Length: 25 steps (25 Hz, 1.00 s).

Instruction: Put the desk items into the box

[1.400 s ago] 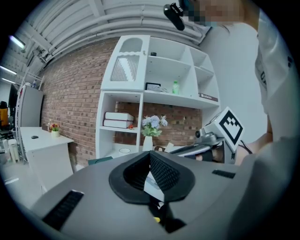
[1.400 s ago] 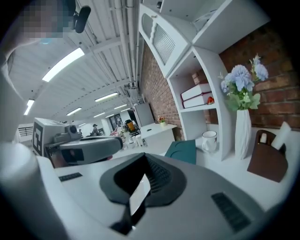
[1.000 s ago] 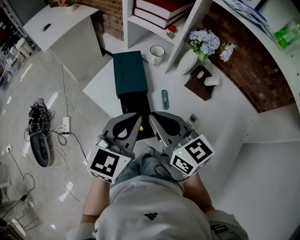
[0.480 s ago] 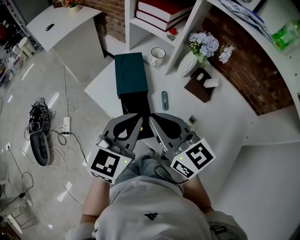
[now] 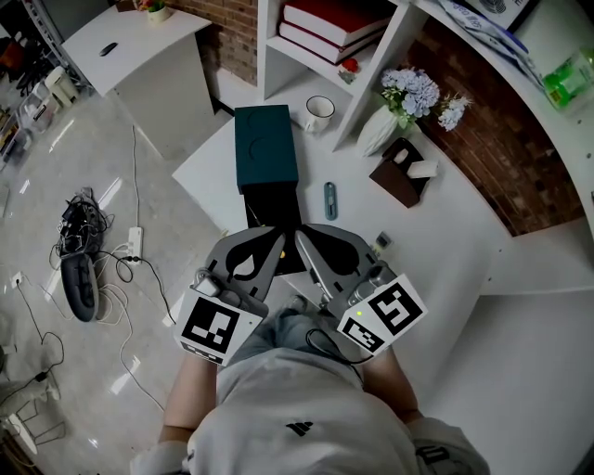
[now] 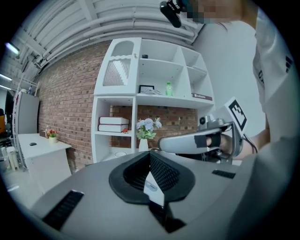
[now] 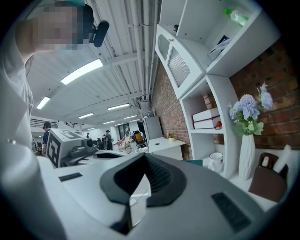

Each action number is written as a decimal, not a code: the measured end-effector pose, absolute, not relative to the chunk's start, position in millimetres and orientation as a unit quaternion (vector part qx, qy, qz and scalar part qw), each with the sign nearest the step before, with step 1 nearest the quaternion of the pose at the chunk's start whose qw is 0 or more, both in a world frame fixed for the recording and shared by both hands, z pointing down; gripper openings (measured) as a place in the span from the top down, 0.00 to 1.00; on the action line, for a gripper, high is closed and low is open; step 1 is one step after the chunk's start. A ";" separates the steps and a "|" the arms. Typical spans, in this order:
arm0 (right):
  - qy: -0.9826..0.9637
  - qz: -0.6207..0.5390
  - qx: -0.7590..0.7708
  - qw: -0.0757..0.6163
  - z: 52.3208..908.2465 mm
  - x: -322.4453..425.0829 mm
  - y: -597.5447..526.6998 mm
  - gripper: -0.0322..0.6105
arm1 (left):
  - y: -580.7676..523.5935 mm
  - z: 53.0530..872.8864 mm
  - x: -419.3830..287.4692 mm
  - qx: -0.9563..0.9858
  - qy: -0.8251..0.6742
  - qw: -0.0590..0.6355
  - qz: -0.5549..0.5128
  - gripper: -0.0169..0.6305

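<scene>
A dark teal box [image 5: 266,147] lies on the white desk [image 5: 436,232], with a black open part [image 5: 271,206] on its near side. A slim blue-grey item [image 5: 329,199] lies right of the black part, and a small grey item [image 5: 381,242] nearer the desk's front. Both grippers hover side by side above the desk's near corner, tips toward the black part. My left gripper [image 5: 277,239] [image 6: 150,153] is shut and holds nothing. So is my right gripper [image 5: 299,237] [image 7: 144,155], jaws together and empty.
At the back of the desk stand a white mug [image 5: 318,113], a white vase of pale flowers [image 5: 376,130] and a brown tissue box [image 5: 401,173]. White shelves with red books [image 5: 320,23] rise behind. Cables and a power strip [image 5: 135,246] lie on the floor at left.
Both grippers stay in place, shut. Only the head view has shifted a little, so the desk and box sit slightly lower and further right in the picture.
</scene>
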State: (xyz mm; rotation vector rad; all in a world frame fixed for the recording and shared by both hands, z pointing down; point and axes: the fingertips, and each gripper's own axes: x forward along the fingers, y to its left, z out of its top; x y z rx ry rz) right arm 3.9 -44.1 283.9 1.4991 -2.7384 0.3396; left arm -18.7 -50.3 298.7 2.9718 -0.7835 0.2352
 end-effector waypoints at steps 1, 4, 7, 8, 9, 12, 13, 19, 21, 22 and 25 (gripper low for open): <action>-0.872 0.108 0.477 0.000 283.9 4.1 -44.1 0.94 | -49.9 297.7 -18.4 0.963 -0.255 0.034 0.074 0.95; -0.873 0.109 0.476 -0.002 283.3 4.9 -43.5 0.94 | -50.6 296.9 -18.8 0.961 -0.263 0.033 0.073 0.95; -0.872 0.110 0.476 -0.004 282.7 6.2 -42.0 0.94 | -49.7 297.7 -19.1 0.961 -0.265 0.032 0.079 0.95; -0.872 0.111 0.477 -0.004 282.6 6.8 -41.5 0.94 | -49.4 297.9 -18.9 0.960 -0.265 0.032 0.079 0.95; -0.872 0.112 0.477 -0.005 282.7 7.4 -41.0 0.94 | -49.1 298.0 -18.7 0.960 -0.266 0.031 0.079 0.95; -0.871 0.112 0.479 -0.006 283.5 9.1 -39.5 0.94 | -48.9 297.6 -18.4 0.960 -0.268 0.031 0.071 0.95; -0.870 0.112 0.479 -0.006 283.8 9.7 -39.0 0.94 | -48.9 297.2 -18.4 0.960 -0.268 0.035 0.068 0.95; -0.865 0.116 0.489 -0.011 283.9 16.3 -36.0 0.94 | -48.5 296.4 -14.2 0.962 -0.262 0.046 0.063 0.95; -0.861 0.117 0.495 -0.014 284.1 21.2 -34.7 0.94 | -47.3 296.6 -9.4 0.964 -0.255 0.048 0.063 0.95; -0.859 0.118 0.499 -0.015 284.4 24.0 -33.9 0.94 | -46.4 296.5 -6.4 0.965 -0.251 0.049 0.062 0.95; -0.850 0.119 0.513 -0.015 286.1 34.1 -31.3 0.94 | -44.7 296.9 3.6 0.968 -0.238 0.049 0.065 0.95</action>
